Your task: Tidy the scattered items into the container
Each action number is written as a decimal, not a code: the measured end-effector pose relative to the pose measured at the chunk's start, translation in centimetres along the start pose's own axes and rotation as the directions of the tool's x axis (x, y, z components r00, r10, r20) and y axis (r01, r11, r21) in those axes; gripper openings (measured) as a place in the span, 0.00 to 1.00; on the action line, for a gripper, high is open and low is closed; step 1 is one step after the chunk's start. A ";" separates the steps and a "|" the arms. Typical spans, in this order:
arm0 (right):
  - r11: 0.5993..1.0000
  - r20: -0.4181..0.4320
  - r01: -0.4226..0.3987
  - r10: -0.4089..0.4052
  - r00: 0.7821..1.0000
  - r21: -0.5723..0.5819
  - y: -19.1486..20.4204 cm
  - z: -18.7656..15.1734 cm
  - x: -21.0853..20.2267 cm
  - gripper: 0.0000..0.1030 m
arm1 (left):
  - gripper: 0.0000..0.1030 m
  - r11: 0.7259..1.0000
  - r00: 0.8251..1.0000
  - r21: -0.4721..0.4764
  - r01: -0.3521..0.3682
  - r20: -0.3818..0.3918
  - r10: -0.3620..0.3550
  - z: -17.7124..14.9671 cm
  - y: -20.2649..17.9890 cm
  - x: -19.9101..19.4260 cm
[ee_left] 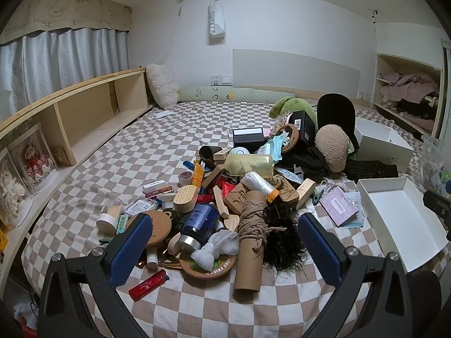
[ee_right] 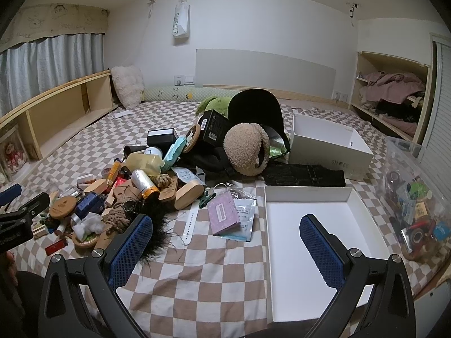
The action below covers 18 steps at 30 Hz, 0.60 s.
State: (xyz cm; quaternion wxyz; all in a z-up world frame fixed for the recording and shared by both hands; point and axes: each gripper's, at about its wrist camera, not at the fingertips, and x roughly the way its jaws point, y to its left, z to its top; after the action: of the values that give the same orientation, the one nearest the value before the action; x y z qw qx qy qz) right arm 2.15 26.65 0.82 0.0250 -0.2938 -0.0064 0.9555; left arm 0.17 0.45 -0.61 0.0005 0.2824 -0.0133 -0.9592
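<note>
Left of the empty white tray (ee_right: 310, 197) on the bed: heaped clutter (ee_left: 225, 191), left gripper (ee_left: 222, 242) above, right gripper (ee_right: 225, 242) beside, jaws wide, empty. Risk: twine-wrapped cardboard tube (ee_left: 251, 242) rolling, dragging neighbours.

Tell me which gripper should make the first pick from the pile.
Left. The left gripper hangs open over the pile, cardboard tube between its fingers. The right gripper hangs open over bedsheet beside the empty white box.

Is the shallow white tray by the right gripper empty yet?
Empty: the shallow white tray shows only bare white floor, with no items inside.
</note>
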 end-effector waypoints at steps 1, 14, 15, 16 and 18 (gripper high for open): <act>1.000 -0.001 0.000 0.000 1.000 0.000 0.0 0.0 0.0 1.00 | 1.00 1.000 1.000 -0.001 0.000 -0.001 0.000 0.0 0.0 0.0; 1.000 -0.005 -0.001 0.001 1.000 -0.002 -0.1 0.0 0.3 1.00 | 1.00 1.000 1.000 -0.003 -0.001 -0.008 0.001 -0.2 0.2 0.3; 1.000 -0.005 -0.001 0.001 1.000 -0.002 0.0 -0.1 0.3 1.00 | 1.00 1.000 1.000 -0.002 0.000 -0.009 0.000 -0.2 0.2 0.3; 1.000 -0.006 -0.001 0.000 1.000 -0.002 0.0 -0.1 0.3 1.00 | 1.00 1.000 1.000 -0.003 0.000 -0.009 0.000 -0.2 0.2 0.3; 1.000 -0.007 -0.001 0.001 1.000 -0.002 -0.1 -0.1 0.3 1.00 | 1.00 1.000 1.000 -0.004 0.001 -0.009 -0.001 -0.2 0.2 0.3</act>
State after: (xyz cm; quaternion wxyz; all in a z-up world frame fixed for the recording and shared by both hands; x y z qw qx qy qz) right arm 1.92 26.72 0.56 0.0243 -0.2971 -0.0071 0.9545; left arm 0.06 0.22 -0.92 0.0006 0.2867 -0.0114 -0.9580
